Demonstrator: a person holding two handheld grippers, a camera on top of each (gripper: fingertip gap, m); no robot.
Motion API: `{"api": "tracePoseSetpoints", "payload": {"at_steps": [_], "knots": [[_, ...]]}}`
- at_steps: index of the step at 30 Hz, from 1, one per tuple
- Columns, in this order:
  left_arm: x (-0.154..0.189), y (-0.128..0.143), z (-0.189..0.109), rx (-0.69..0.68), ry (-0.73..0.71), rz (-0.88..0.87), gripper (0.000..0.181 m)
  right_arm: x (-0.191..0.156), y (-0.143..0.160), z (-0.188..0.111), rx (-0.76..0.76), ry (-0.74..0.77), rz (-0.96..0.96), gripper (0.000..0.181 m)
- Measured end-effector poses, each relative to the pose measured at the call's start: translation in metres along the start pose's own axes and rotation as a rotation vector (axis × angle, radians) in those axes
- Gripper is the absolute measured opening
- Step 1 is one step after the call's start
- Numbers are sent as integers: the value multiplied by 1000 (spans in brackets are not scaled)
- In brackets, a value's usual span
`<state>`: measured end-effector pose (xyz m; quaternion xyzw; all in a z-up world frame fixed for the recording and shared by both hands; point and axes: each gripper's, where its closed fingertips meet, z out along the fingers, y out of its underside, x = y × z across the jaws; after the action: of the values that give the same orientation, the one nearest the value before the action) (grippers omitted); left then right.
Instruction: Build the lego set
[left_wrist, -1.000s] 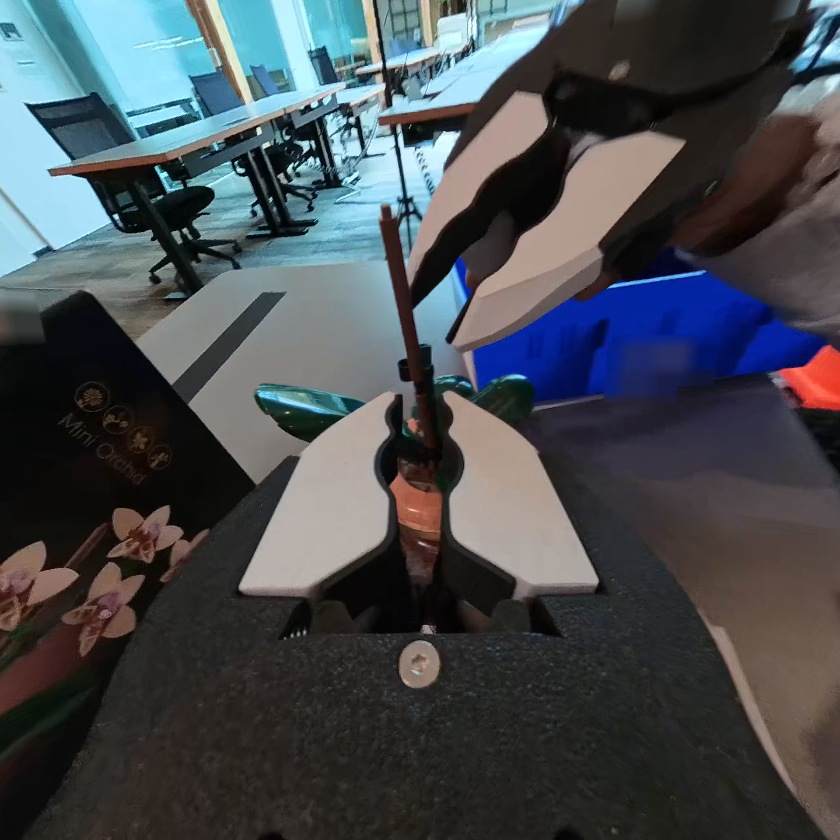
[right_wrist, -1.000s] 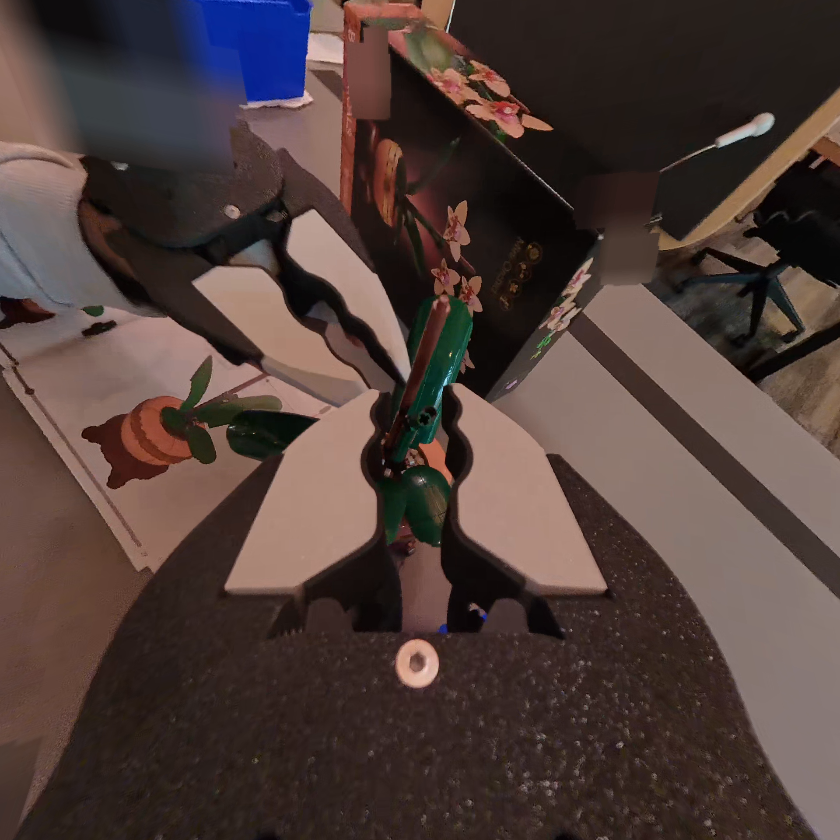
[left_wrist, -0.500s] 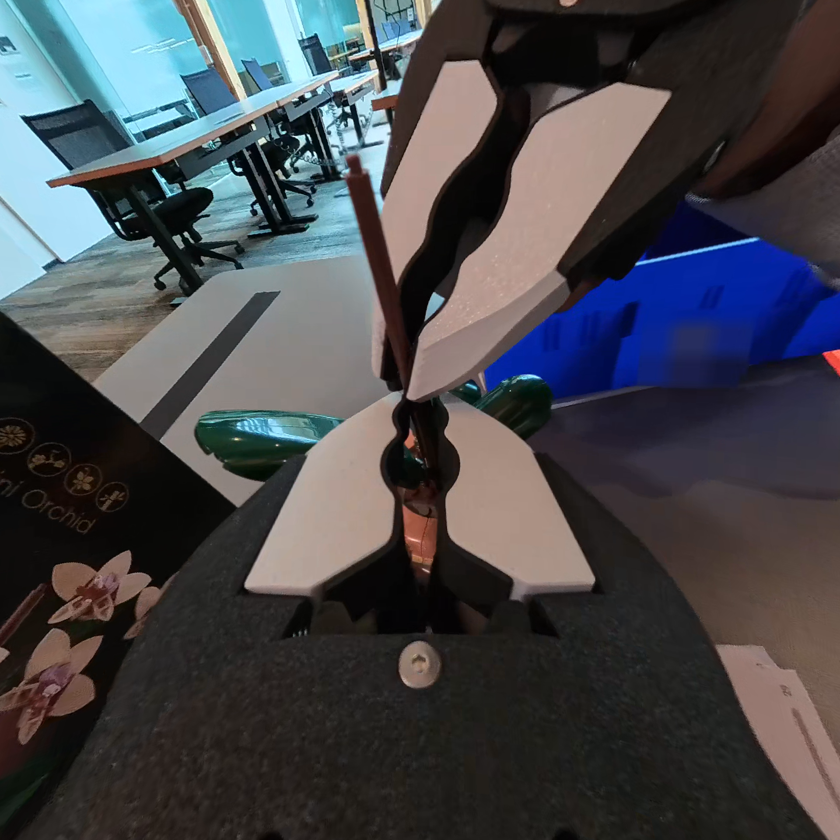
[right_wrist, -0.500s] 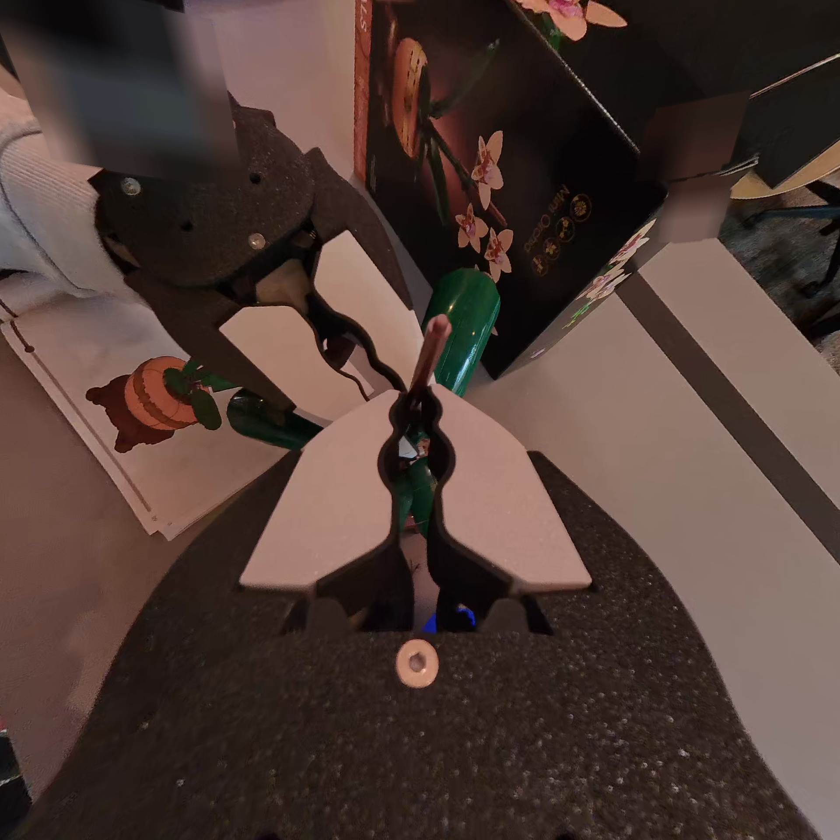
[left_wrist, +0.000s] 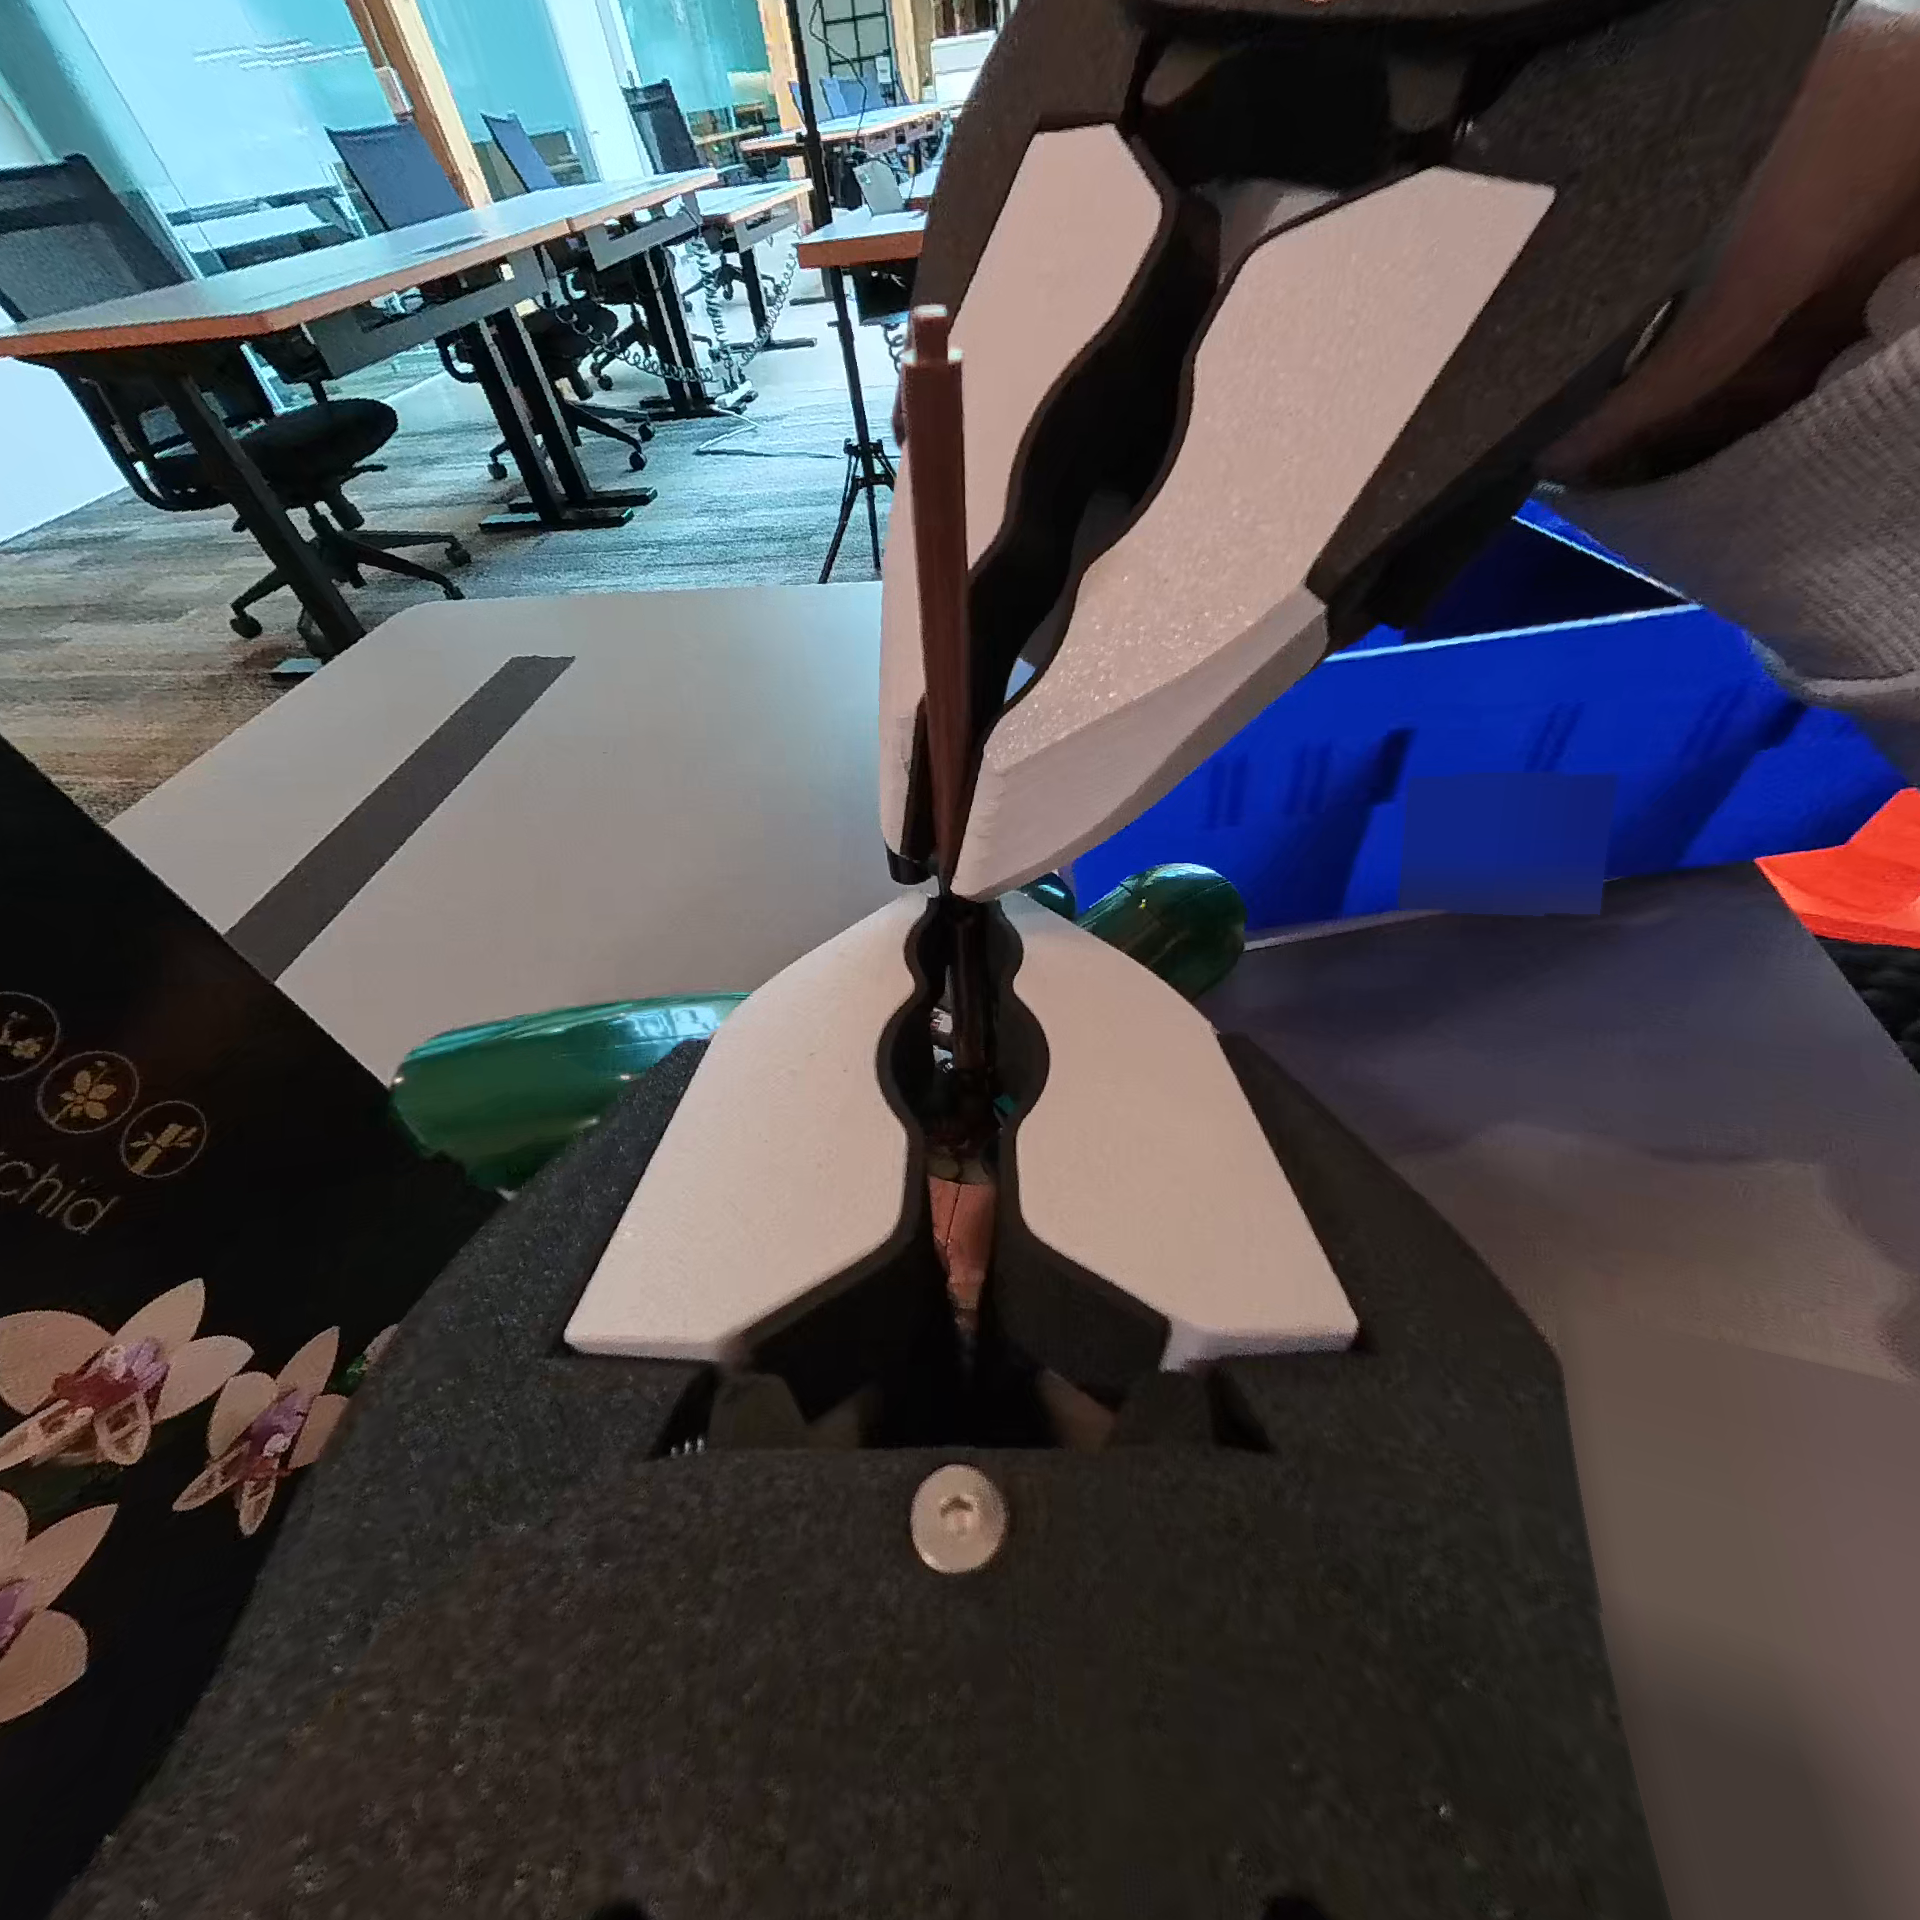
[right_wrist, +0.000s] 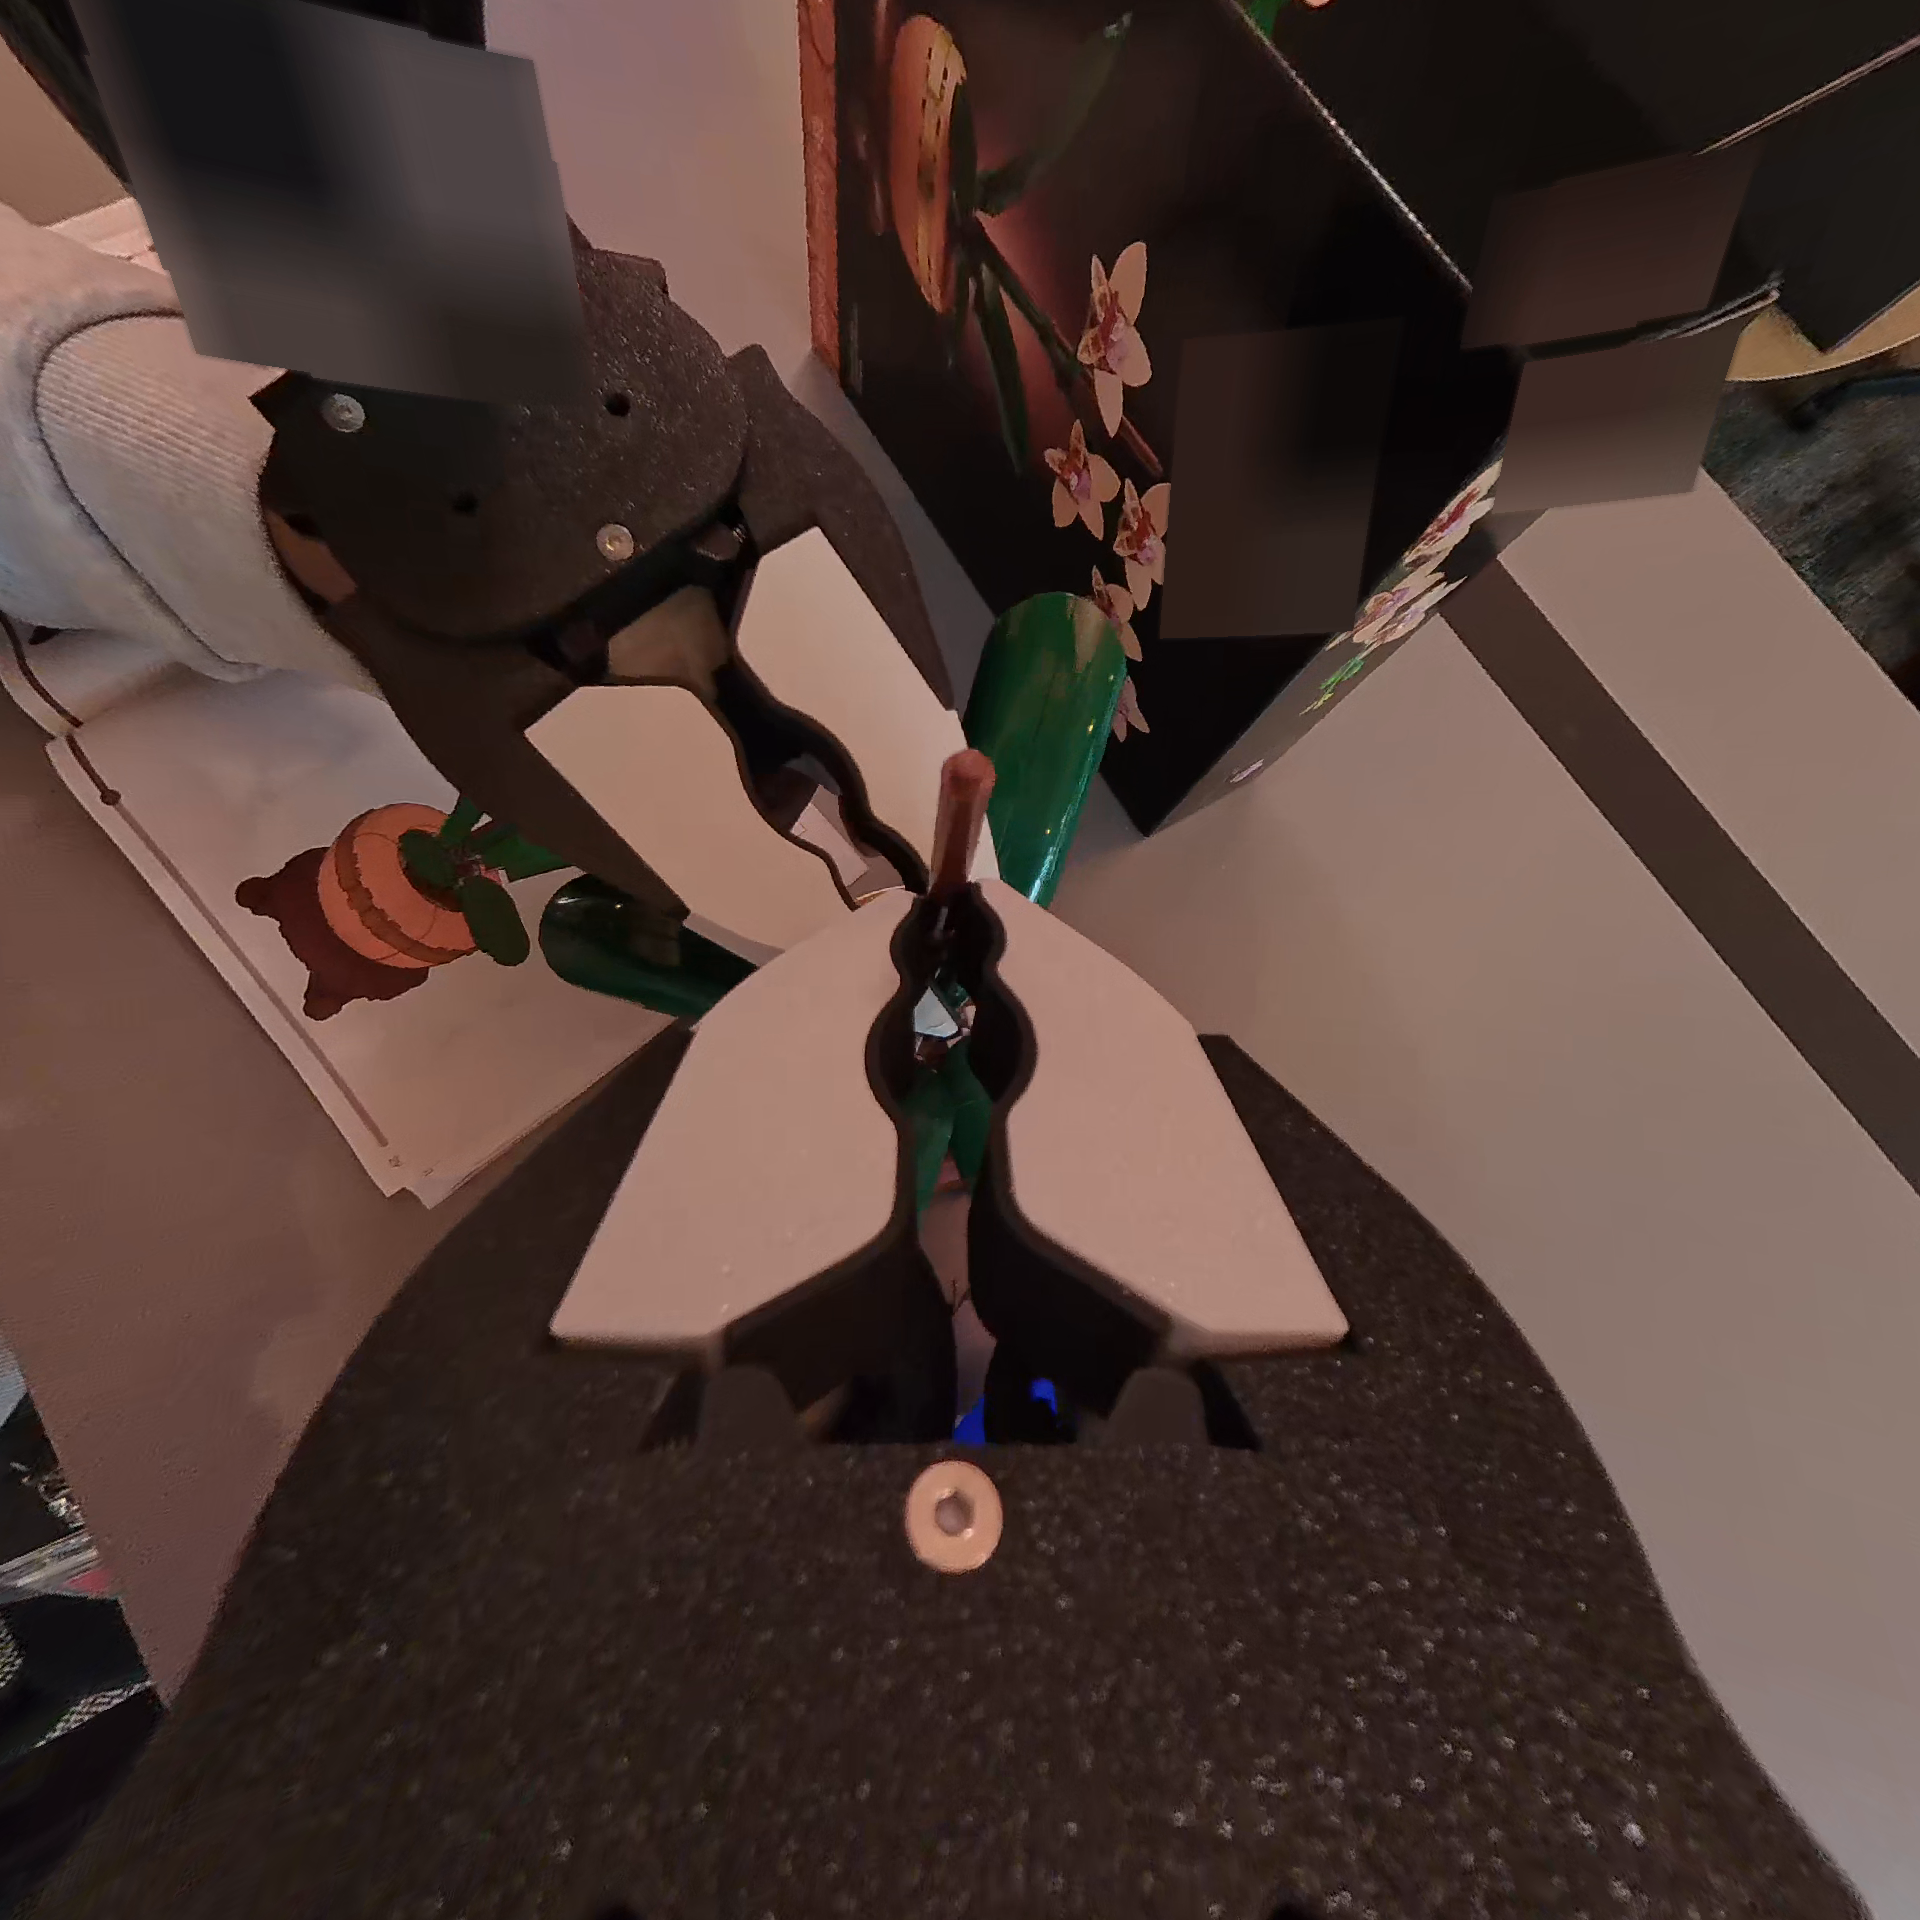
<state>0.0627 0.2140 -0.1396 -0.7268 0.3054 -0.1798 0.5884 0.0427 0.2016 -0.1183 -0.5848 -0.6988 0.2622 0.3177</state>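
1. We find the right gripper (left_wrist: 940, 873) has come down from above and beside the brown stem (left_wrist: 935, 582), closing on its base.
2. Its tips now meet the left gripper (left_wrist: 961, 920).

Beyond the pale tabletop (left_wrist: 644, 748) with its dark stripe, an office shows wood-topped desks (left_wrist: 343, 286), black swivel chairs (left_wrist: 312, 457), grey carpet (left_wrist: 125, 592), a tripod (left_wrist: 857, 457) and bright frosted glass walls (left_wrist: 239, 114).

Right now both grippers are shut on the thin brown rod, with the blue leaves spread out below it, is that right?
Not quite: the leaves are green, not blue, as the right wrist view shows. The left gripper and right gripper are both shut on the thin brown rod.
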Motion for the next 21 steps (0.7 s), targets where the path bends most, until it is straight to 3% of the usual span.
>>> {"api": "tracePoseSetpoints", "payload": {"at_steps": [12, 15, 18, 21], "knots": [[-1, 2, 0, -29, 15, -4, 7, 1, -1, -1, -25, 14, 10, 3], [-1, 2, -1, -38, 22, -2, 6, 3, -51, -40, 227, 6, 13, 4], [0, 1, 0, -44, 19, 5, 6, 15, -35, -48, 40, 67, -20, 4], [-1, 1, 0, -49, 26, 5, 6, 6, -40, -49, 108, 43, -3, 4]]}}
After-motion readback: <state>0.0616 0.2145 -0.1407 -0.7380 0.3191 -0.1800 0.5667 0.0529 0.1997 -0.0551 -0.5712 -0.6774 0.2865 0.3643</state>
